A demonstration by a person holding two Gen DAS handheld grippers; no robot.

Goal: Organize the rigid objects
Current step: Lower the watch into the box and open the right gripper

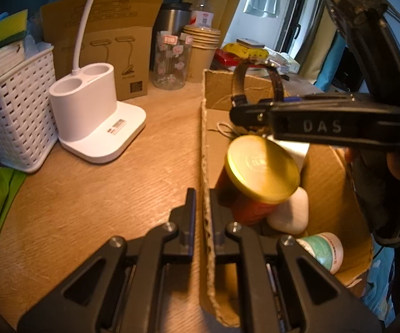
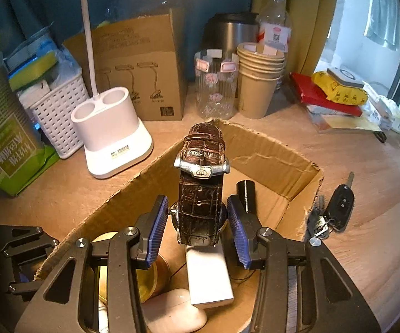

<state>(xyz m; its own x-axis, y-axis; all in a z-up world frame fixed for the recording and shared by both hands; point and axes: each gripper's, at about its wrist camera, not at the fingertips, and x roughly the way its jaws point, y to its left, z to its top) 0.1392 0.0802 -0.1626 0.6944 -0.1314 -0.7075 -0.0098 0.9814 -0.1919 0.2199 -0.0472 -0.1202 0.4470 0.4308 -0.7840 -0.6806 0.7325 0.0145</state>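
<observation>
Our left claw (image 1: 201,216) pinches the near wall of the cardboard box (image 2: 269,155) on the bench (image 1: 88,194), steadying it, we judge, while our right claw (image 2: 198,222) grips the leather-strapped watch (image 2: 201,183) above the box's 4 stowed items.

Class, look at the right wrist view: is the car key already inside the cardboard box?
No: the car key lies on the wooden table, outside the cardboard box and beside its right wall.
</observation>
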